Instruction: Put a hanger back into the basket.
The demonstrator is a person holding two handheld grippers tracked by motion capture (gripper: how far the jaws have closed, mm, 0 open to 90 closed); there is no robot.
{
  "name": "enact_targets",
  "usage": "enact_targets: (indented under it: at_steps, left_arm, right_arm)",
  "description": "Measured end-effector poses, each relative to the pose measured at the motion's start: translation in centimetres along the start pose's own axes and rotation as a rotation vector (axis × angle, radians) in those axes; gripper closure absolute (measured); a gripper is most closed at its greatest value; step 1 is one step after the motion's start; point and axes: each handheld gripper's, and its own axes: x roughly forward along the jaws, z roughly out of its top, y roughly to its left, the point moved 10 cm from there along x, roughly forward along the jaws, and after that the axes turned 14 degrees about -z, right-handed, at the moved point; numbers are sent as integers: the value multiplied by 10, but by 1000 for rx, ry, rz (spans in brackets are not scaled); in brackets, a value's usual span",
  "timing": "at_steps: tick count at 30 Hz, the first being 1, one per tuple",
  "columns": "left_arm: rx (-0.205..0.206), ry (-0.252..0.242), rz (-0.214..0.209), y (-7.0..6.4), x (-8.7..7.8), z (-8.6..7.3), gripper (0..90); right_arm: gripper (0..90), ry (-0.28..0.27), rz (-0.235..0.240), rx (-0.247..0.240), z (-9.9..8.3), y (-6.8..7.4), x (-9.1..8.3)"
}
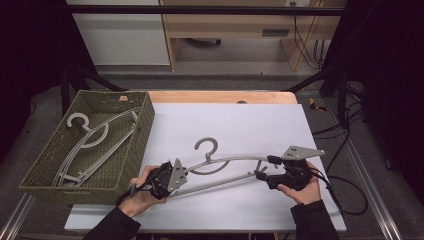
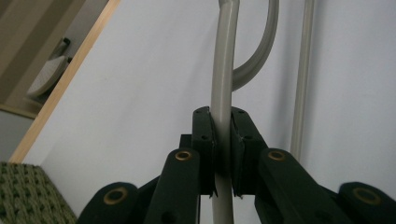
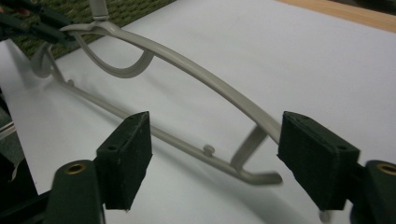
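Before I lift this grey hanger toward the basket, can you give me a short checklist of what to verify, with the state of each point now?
1. Left hand-held gripper shut on the grey hanger: ok, its jaws clamp the upper bar in the left gripper view.
2. Right hand-held gripper holding the hanger: not ok, its jaws stand open on either side of the hanger's end.
3. Hanger free of other things on the white board: ok, nothing lies across it.
4. Room in the woven basket: cannot tell; other hangers already lie inside.
5. Basket within reach: ok, it stands just left of the left hand.
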Motion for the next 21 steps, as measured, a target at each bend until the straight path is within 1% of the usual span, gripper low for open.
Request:
enact_targets:
  at_steps: [1, 2, 3, 5, 6, 7, 9, 10, 11, 12, 15, 18, 19, 20, 21]
  left_arm:
    - [-12, 1, 5, 1, -2, -1, 818]
    - [-24, -2, 10, 2, -3, -1, 818]
    - [-34, -2, 16, 4, -6, -1, 818]
    - [-62, -6, 29, 8, -12, -2, 818]
    - [-70, -8, 33, 9, -15, -2, 818]
    - [-91, -17, 34, 12, -19, -2, 818]
    - [-116, -29, 38, 16, -26, -3, 818]
    - [-131, -36, 37, 18, -31, -3, 818]
    - [-157, -43, 35, 21, -37, -4, 817]
    - [-172, -50, 35, 22, -41, -4, 817]
    - [-205, -72, 44, 29, -56, -6, 817]
    - [-228, -89, 74, 38, -74, -8, 817]
    - [-244, -110, 84, 40, -79, -8, 817]
    - [-253, -118, 92, 43, -85, -9, 817]
    - [-268, -135, 98, 45, -90, -9, 817]
  right_arm:
    - [239, -11, 1, 8, 0, -3, -2]
    - [234, -19, -4, 25, 1, -4, -4]
    - [230, -26, -6, 24, 1, -7, -5]
    - [224, -33, -15, 36, 0, -10, -7]
    - [221, -40, -21, 44, 0, -12, -8]
    - [219, -41, -20, 46, 0, -13, -9]
    - [212, -44, -28, 54, -1, -16, -10]
    - [206, -44, -29, 56, -1, -16, -11]
    - [198, -42, -31, 57, -2, -17, -11]
    - [188, -47, -41, 57, -2, -19, -12]
    - [176, -49, -51, 66, -2, -21, -12]
    - [150, -46, -70, 69, -3, -24, -12]
    - [141, -49, -77, 69, -3, -24, -12]
    - [134, -51, -78, 66, -3, -25, -12]
    - [130, -55, -87, 79, -2, -25, -12]
